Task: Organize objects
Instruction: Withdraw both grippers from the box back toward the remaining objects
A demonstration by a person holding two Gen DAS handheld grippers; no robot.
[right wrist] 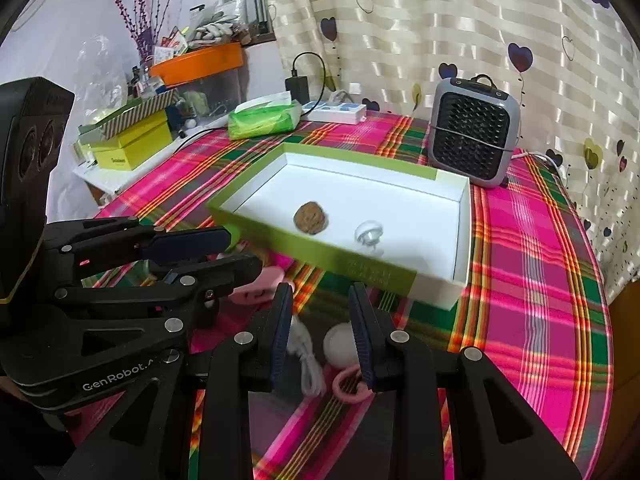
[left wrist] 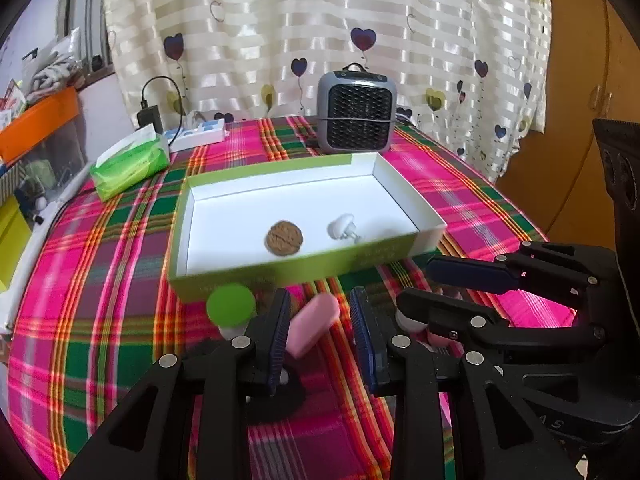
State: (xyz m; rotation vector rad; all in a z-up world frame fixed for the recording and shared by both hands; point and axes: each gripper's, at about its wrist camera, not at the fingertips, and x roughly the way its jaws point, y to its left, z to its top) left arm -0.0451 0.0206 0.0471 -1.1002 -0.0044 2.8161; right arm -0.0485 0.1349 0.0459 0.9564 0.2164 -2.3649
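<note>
A shallow box [left wrist: 304, 272] with green walls and a white floor stands mid-table; a walnut [left wrist: 284, 239] and a small white plug-like piece [left wrist: 342, 226] lie inside. My left gripper [left wrist: 322, 298] is open just in front of the box, and a pink oblong piece [left wrist: 314, 330] on the cloth shows between its fingers. A green round-topped thing [left wrist: 230, 304] stands left of it. My right gripper [right wrist: 320, 292] is open over a white ball [right wrist: 338, 346], a white cord [right wrist: 306, 356] and a pink ring [right wrist: 348, 390] on the cloth. The box [right wrist: 360, 268] lies just beyond.
A grey fan heater [left wrist: 356, 114] stands behind the box by the curtain. A green tissue pack [left wrist: 128, 164] and a white power strip [left wrist: 200, 134] sit at the back left. Yellow boxes [right wrist: 128, 148] and an orange tray [right wrist: 200, 62] crowd a side shelf. The round table's edge curves close on the right.
</note>
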